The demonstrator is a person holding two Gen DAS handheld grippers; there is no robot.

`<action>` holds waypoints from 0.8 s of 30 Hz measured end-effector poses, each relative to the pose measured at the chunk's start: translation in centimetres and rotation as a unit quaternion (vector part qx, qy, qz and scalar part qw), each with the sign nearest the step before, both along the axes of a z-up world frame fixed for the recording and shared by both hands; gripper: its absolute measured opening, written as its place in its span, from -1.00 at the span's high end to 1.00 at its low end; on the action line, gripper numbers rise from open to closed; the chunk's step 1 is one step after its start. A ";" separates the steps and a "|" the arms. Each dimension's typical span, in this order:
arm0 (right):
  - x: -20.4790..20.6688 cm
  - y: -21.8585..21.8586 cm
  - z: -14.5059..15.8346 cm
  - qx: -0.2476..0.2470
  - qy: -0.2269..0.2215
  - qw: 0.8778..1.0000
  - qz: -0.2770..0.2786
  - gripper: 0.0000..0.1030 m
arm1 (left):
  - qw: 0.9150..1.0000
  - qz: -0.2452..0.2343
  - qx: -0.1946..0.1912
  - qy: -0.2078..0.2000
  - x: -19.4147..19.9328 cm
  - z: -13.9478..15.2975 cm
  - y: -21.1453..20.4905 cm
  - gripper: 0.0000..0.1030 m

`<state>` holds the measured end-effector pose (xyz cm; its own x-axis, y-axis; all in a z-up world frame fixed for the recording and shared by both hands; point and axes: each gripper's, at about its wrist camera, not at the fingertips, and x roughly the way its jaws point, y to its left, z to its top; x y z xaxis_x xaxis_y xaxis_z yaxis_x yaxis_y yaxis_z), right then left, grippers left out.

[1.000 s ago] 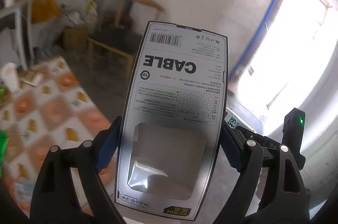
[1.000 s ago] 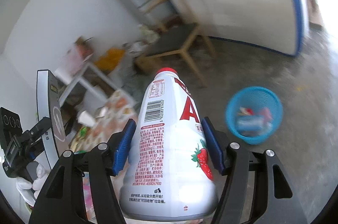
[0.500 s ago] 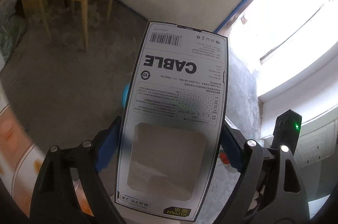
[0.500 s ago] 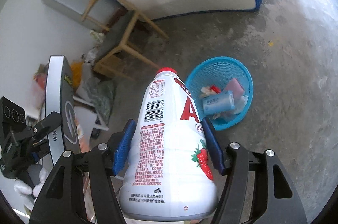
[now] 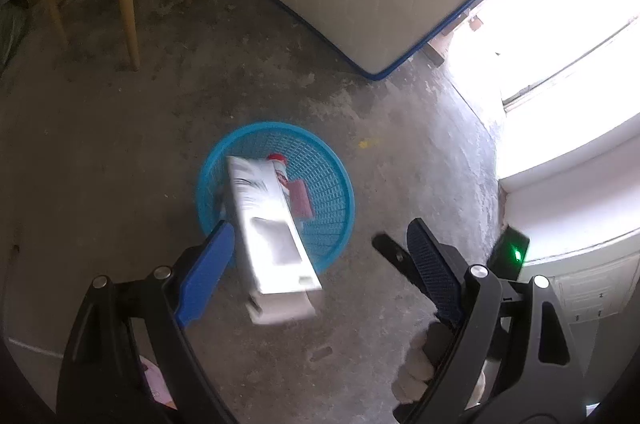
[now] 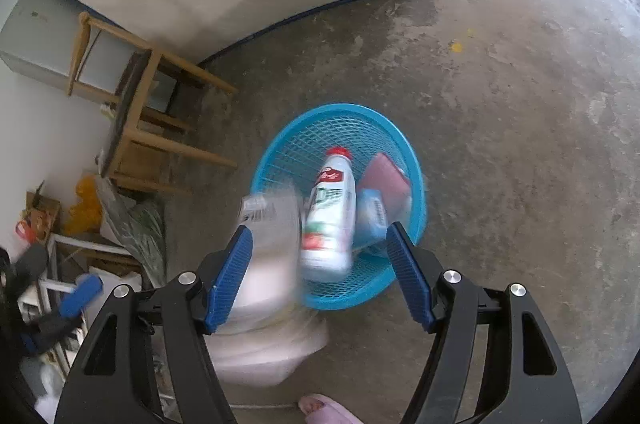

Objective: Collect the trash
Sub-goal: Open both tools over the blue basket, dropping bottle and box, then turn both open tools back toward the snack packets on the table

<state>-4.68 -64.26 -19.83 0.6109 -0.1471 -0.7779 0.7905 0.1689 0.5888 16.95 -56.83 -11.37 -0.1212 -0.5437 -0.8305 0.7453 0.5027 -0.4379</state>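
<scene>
Bottle (image 6: 330,214) inside basket (image 6: 280,151) only in right view; both tongs (image 5: 320,260) (image 6: 318,264) wide, empty, right opening.

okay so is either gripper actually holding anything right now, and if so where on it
Nothing is held. The left gripper stands open with the blurred cable box loose over the blue basket. The right gripper is opening, and the bottle is clear of its pads.

Blue mesh basket (image 6: 416,183) on concrete floor. White red-capped bottle (image 6: 330,220) inside it, cap pointing away, beside pink packet (image 6: 386,177). White cable box (image 5: 268,224), blurred, tilted over near rim.
</scene>
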 end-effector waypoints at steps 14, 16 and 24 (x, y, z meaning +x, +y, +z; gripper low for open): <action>-5.5 2.8 4.1 -0.055 0.005 0.998 -0.001 -0.31 | 0.994 0.003 -0.105 -0.042 -2.6 10.2 7.8 -0.63; -5.8 3.5 5.1 -0.071 0.014 0.997 0.003 -0.32 | 0.991 0.008 -0.123 -0.060 -3.2 12.5 10.5 -0.63; -6.4 10.4 13.9 -0.202 0.012 0.977 0.074 -0.50 | 0.978 0.071 -0.155 -0.120 -5.4 18.4 22.3 -0.70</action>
